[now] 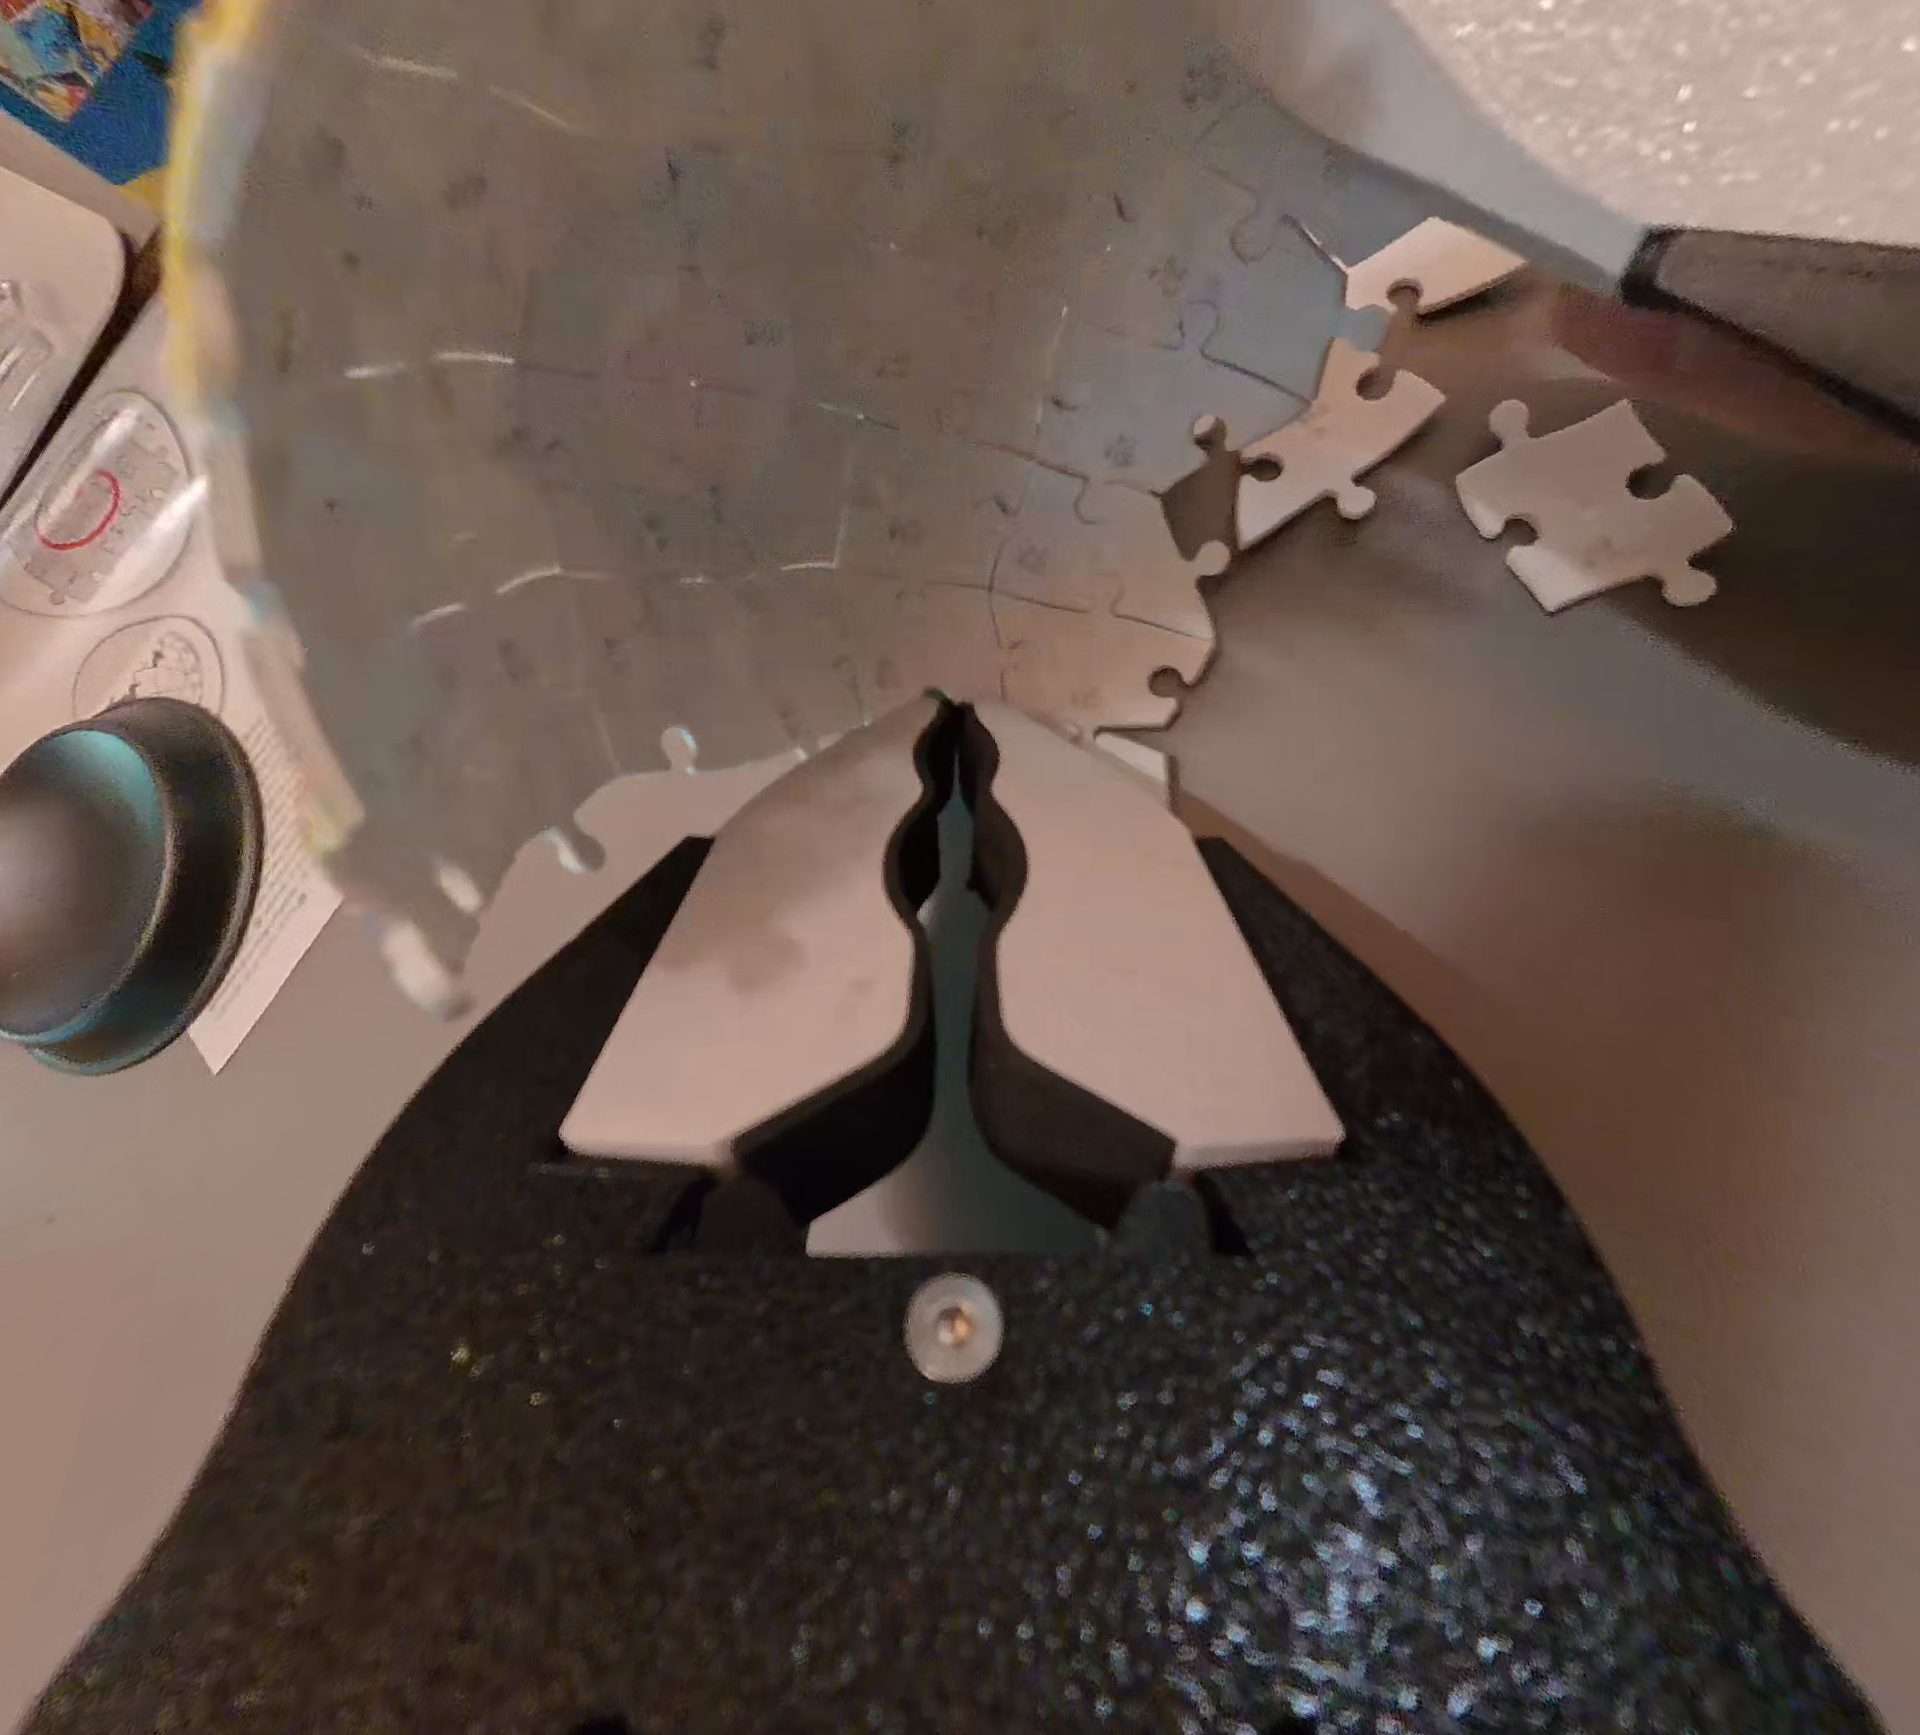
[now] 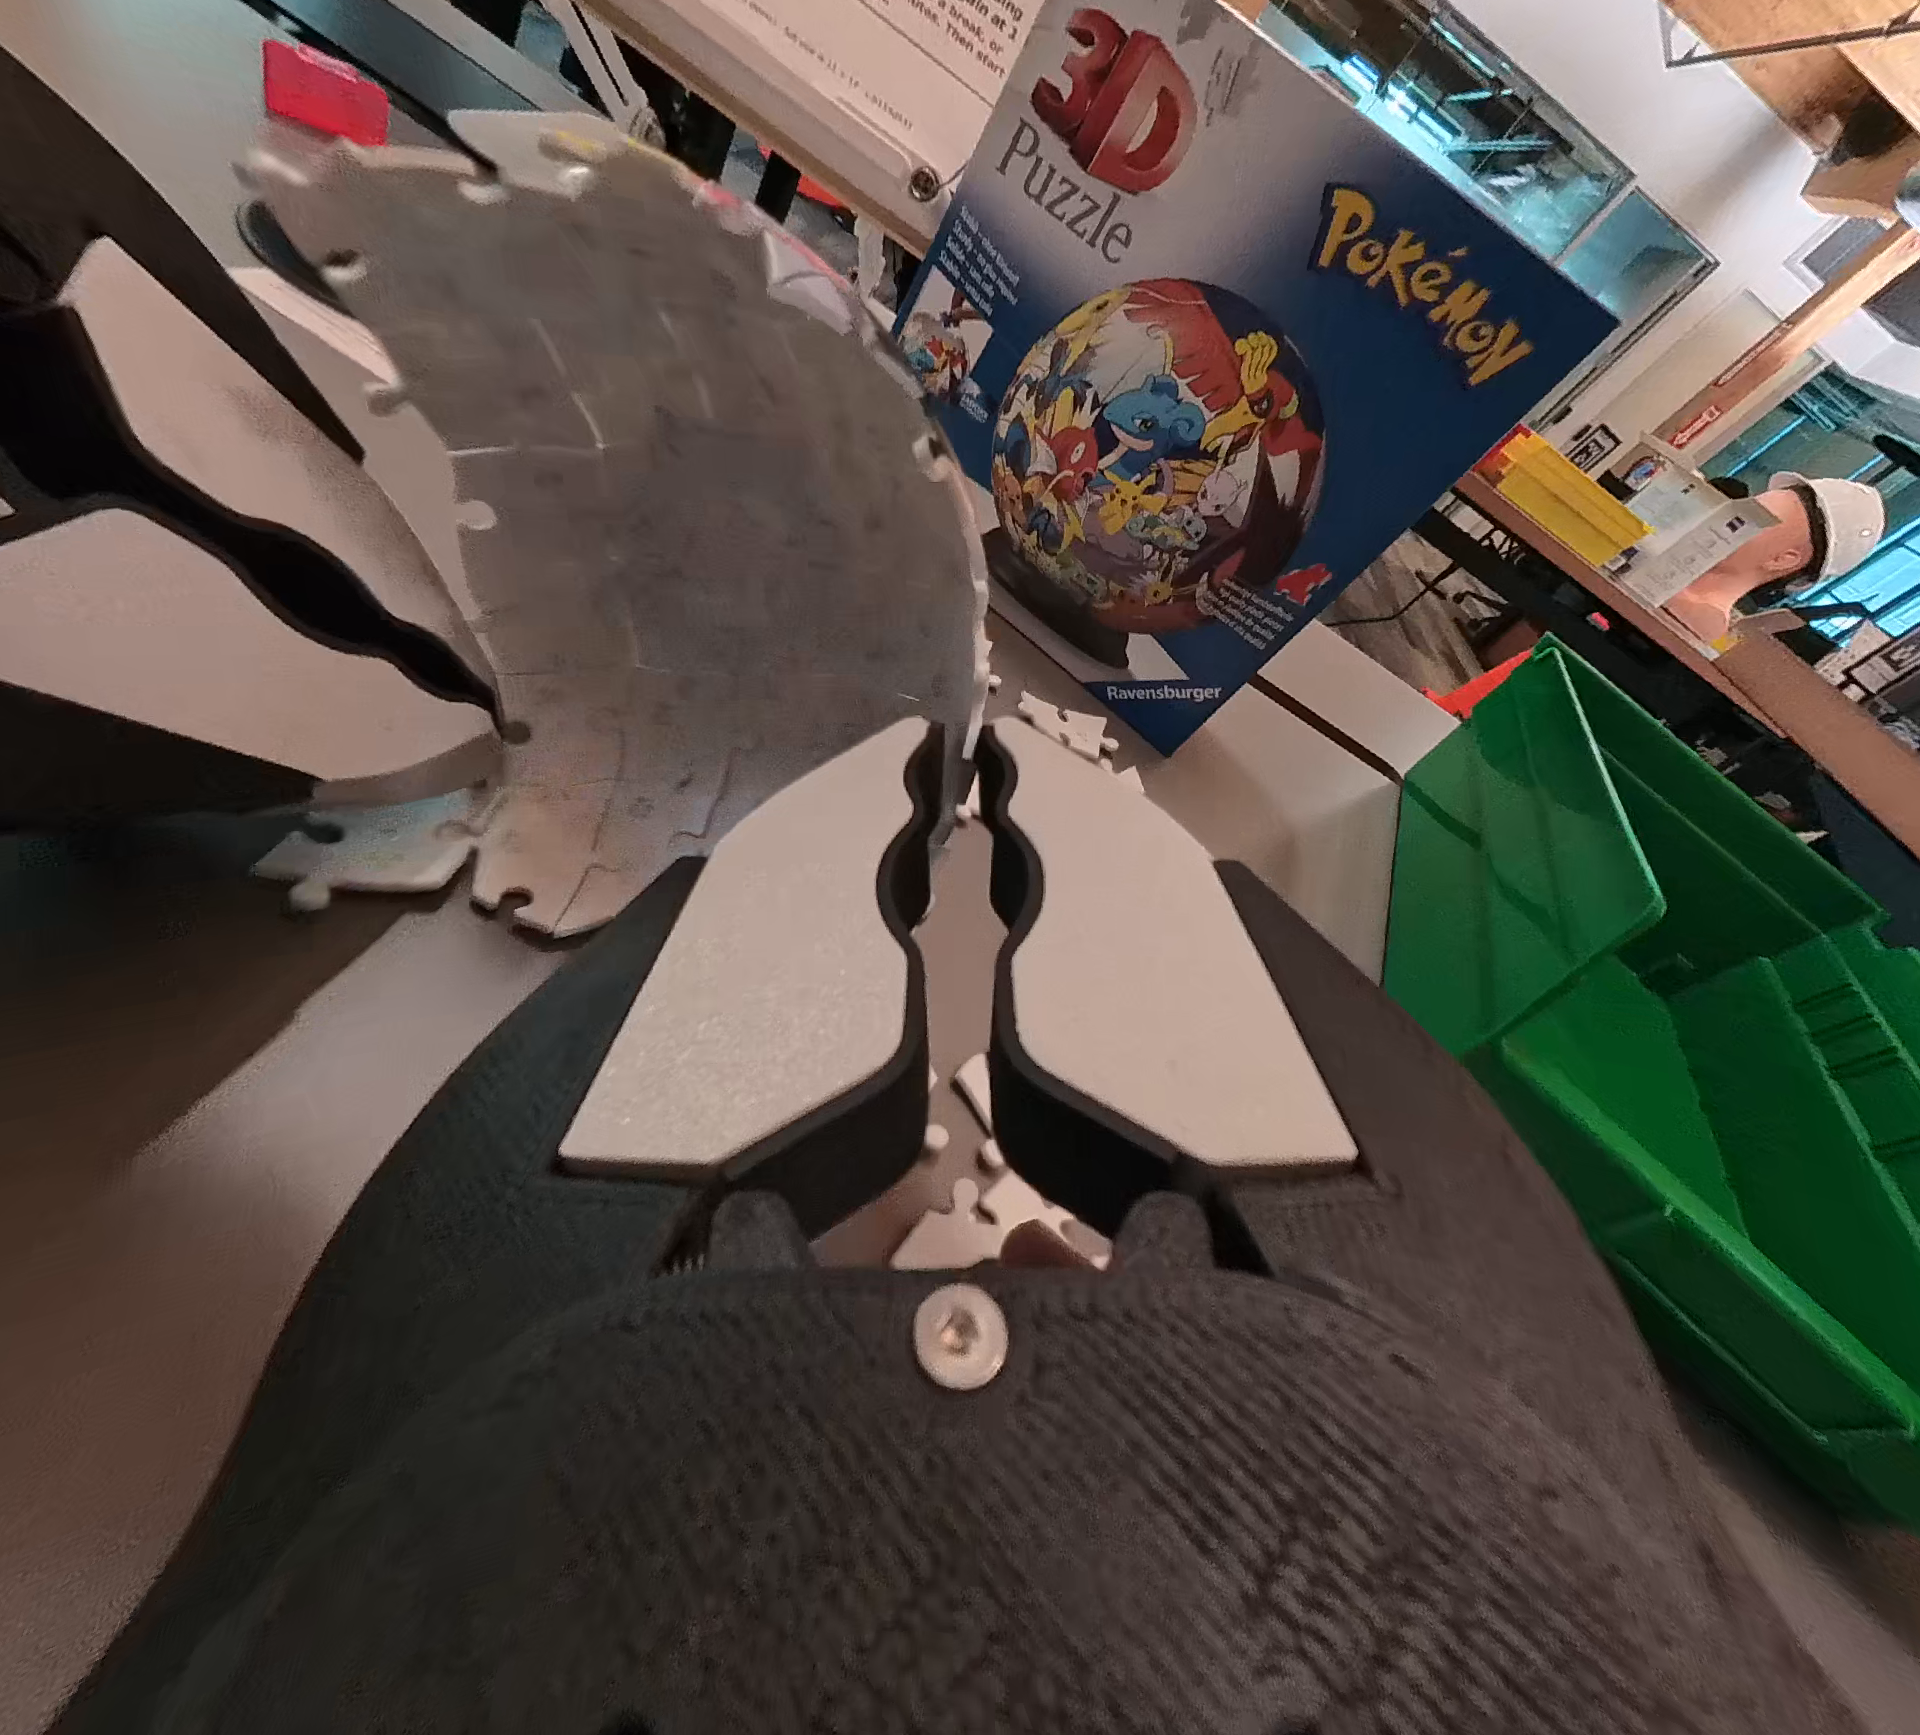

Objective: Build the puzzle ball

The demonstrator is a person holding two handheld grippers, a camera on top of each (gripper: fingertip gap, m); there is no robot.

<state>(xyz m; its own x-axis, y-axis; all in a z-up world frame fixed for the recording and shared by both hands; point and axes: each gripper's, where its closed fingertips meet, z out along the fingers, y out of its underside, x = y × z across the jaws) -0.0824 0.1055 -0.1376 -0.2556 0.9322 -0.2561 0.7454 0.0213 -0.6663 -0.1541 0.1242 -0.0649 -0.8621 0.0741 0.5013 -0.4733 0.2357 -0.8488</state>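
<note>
Both grippers pinched the curved, half-built puzzle shell (image 1: 727, 314): the left gripper (image 1: 948, 706) clamped its near edge, the right gripper (image 2: 961, 735) its far-right rim. The shell's printed face was hidden and blurred; loose pieces (image 1: 1595, 506) lay right, the puzzle box (image 2: 1299, 397) beyond
</note>
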